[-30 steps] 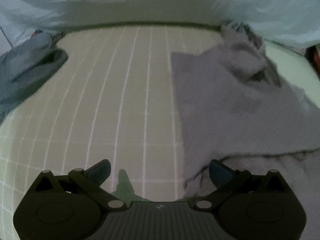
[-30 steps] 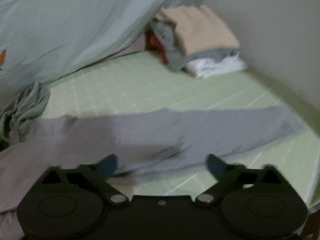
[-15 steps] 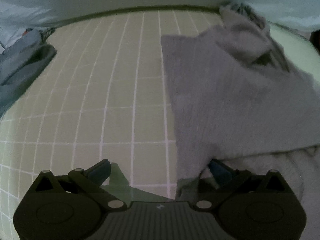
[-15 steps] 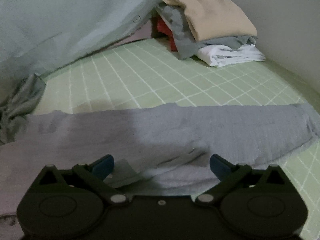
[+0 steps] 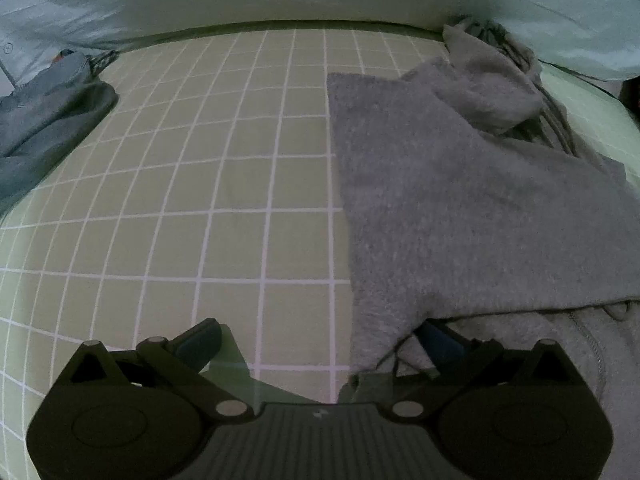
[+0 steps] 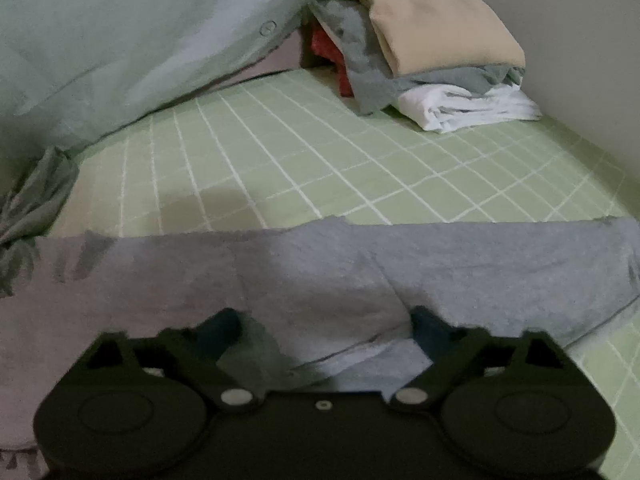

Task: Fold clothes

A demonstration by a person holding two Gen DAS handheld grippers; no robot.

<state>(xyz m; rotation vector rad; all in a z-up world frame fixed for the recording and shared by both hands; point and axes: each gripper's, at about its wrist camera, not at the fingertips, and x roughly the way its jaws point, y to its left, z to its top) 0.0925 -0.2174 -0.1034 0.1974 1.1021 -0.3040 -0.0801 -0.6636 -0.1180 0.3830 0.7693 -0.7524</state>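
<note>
A grey fleecy garment [image 5: 460, 200] lies flat on the green checked sheet [image 5: 200, 200], its hood bunched at the far end. My left gripper [image 5: 318, 340] stands open at the garment's near left corner. Its right fingertip [image 5: 436, 340] is tucked under the cloth edge and its left one is over bare sheet. In the right wrist view the same garment's sleeve [image 6: 480, 264] stretches across to the right. My right gripper [image 6: 324, 324] is low over the garment [image 6: 168, 280], jaws closing, with a fold of grey cloth between them and no pad seen pressing.
A pile of folded clothes [image 6: 424, 40], beige on top of grey, white and red, sits at the back right by the wall [image 6: 580, 20]. A pale quilt [image 6: 140, 40] rises along the back. Crumpled garments lie at the left [image 6: 32, 208] [image 5: 48, 120].
Both grippers have come down closer to the grey garment. The right gripper has slid along the cloth and its jaws stand narrower than before. The left gripper's right finger now sits under the cloth edge.
</note>
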